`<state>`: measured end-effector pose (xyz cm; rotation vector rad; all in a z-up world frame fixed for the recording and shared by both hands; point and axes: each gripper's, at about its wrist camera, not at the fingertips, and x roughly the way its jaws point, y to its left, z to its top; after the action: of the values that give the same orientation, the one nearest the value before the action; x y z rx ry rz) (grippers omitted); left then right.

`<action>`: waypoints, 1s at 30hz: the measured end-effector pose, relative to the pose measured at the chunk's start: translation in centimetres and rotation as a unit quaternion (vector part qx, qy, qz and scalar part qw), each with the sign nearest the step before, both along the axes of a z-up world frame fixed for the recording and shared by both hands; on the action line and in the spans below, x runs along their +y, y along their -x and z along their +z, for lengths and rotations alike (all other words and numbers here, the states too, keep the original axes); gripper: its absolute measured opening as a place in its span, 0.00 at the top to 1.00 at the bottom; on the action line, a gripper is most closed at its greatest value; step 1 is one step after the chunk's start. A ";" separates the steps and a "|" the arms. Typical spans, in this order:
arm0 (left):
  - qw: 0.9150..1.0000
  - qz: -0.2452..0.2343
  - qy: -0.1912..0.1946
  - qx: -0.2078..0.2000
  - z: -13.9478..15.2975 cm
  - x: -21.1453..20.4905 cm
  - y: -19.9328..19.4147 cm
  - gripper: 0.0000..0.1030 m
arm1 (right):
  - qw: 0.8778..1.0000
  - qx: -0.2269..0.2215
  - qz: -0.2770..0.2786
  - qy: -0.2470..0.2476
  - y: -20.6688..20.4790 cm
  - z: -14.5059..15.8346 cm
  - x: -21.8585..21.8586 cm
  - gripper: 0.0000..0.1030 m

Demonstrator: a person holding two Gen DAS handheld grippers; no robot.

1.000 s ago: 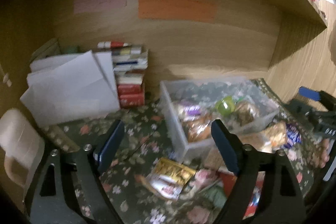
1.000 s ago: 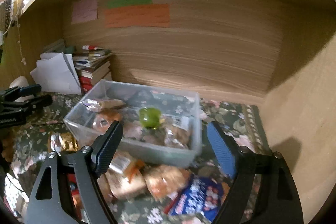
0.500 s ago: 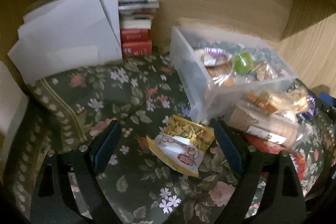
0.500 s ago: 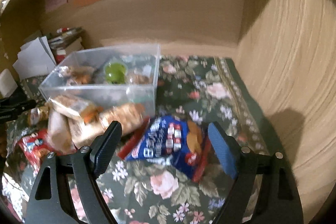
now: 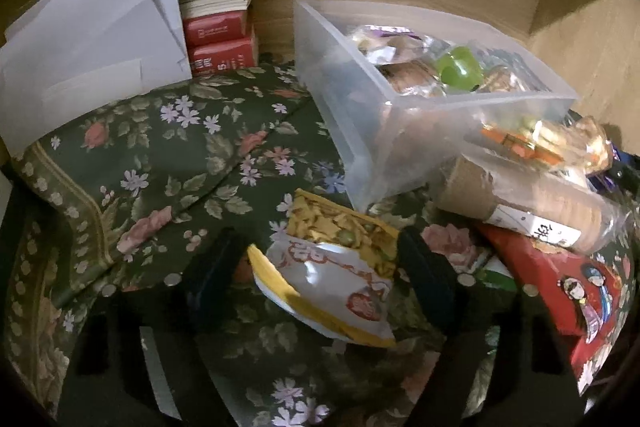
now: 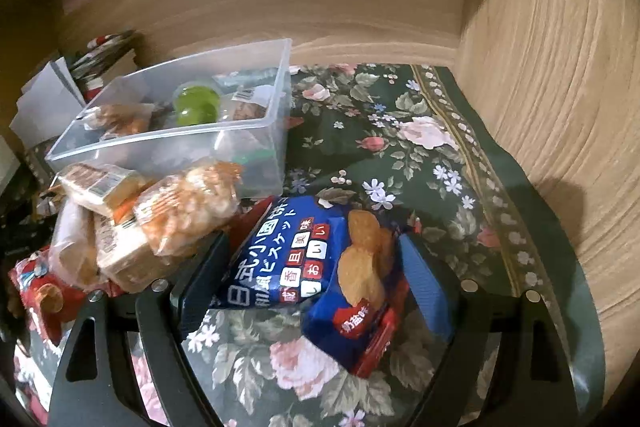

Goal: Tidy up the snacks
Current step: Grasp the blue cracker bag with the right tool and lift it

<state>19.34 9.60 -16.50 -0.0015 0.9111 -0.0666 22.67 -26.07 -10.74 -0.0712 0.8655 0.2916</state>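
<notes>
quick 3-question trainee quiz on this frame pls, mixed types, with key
1. True or false: the left gripper is clamped shut on the yellow-and-white snack bag.
2. Which bag lies between the right gripper's fingers? A) blue biscuit bag B) red packet C) green cup
3. Fill in: the green cup sits inside the clear plastic ____.

Key:
1. False: its jaws have just been closing with the bag between them, but a gap shows on one side.
2. A
3. bin
</notes>
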 end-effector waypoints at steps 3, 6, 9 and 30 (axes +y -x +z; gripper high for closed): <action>1.000 -0.007 0.007 -0.001 0.0 -0.2 0.1 0.45 | 1.000 0.002 0.001 -0.002 -0.1 -0.1 -0.1 0.19; 1.000 -0.017 0.011 -0.004 0.1 -0.2 0.1 0.56 | 1.000 0.002 0.000 0.000 0.0 -0.2 -0.1 0.22; 1.000 -0.016 0.011 -0.005 0.1 -0.4 0.3 0.60 | 1.000 -0.004 0.002 0.000 0.2 0.0 -0.3 0.33; 0.995 -0.002 0.030 -0.090 6.9 -0.2 4.6 0.63 | 0.999 -0.011 -0.027 -0.030 0.6 1.1 -2.6 0.19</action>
<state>14.73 9.39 -9.65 -0.0483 0.7280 -0.0952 22.03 -28.72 -9.66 0.0043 0.8352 0.2654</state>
